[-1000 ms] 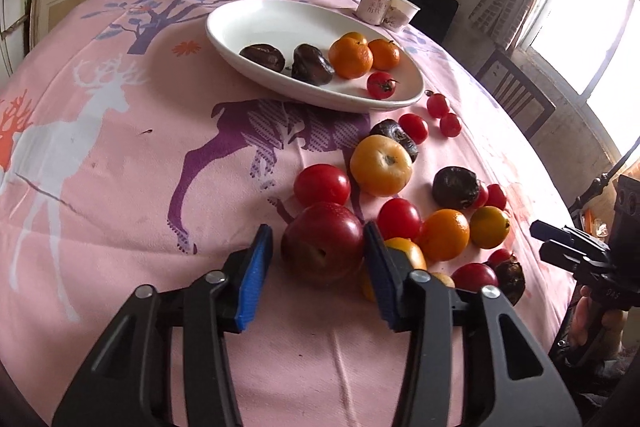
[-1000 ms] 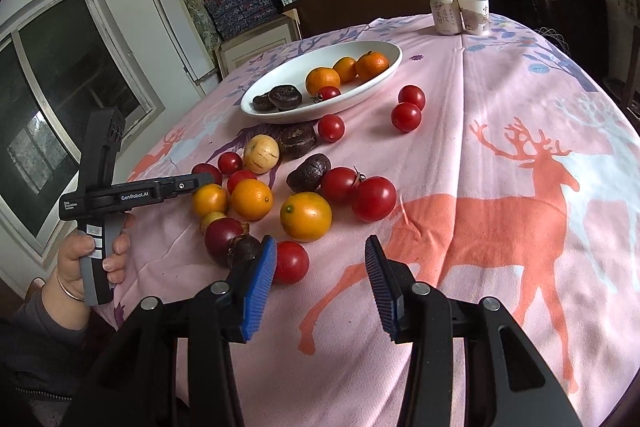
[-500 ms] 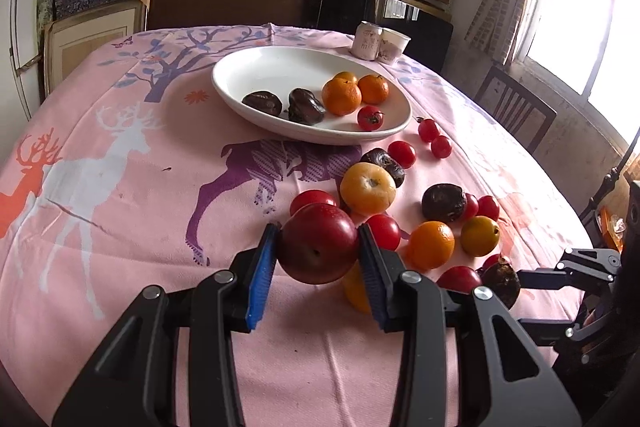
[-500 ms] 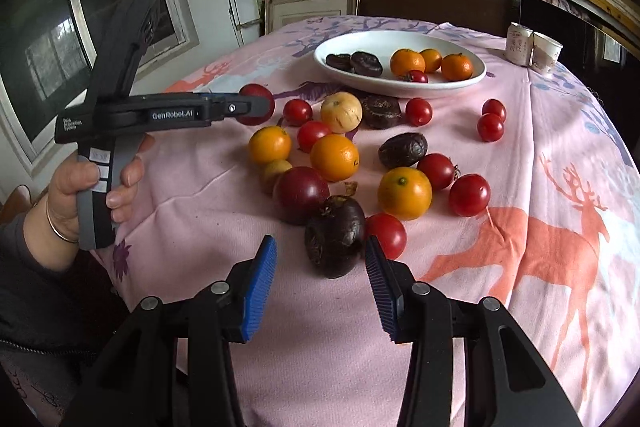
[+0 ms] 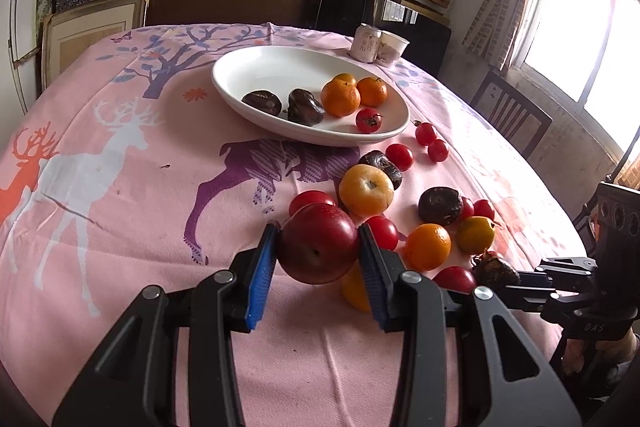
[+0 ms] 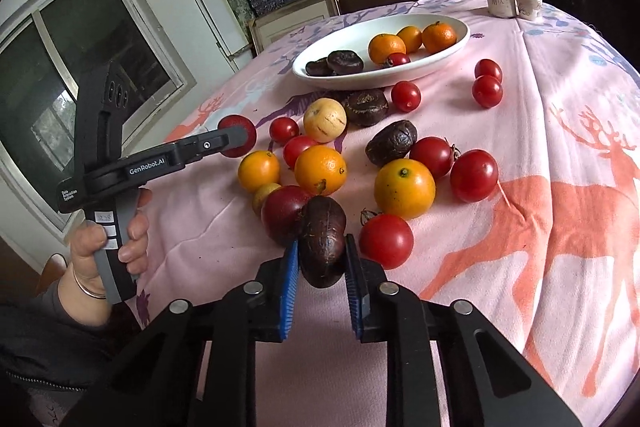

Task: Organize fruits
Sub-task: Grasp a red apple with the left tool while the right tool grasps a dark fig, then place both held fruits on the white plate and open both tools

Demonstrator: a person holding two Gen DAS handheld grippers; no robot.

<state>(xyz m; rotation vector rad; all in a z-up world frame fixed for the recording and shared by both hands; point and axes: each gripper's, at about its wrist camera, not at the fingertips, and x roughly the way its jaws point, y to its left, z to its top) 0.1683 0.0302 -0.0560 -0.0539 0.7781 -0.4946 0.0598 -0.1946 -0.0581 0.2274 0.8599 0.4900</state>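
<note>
My left gripper point(image 5: 318, 247) is shut on a big dark red plum point(image 5: 318, 243) and holds it just above the pink cloth. In the right wrist view my right gripper point(image 6: 320, 259) has its jaws closing on a wrinkled dark purple fruit point(image 6: 322, 239), and both blue pads press its sides. A white oval plate point(image 5: 248, 71) sits farther back with two dark fruits, three oranges and a small tomato. Loose tomatoes, oranges and dark fruits lie between the plate and the grippers.
Two paper cups point(image 5: 378, 45) stand behind the plate near the table's far edge. A wooden chair point(image 5: 512, 115) is beyond the right edge. A person's hand point(image 6: 108, 239) grips the left tool at the near left. Shelves with boxes line the back wall.
The right gripper moved up to the dark purple fruit and closed on it. The left gripper closed on the red plum and has lifted it a little.
</note>
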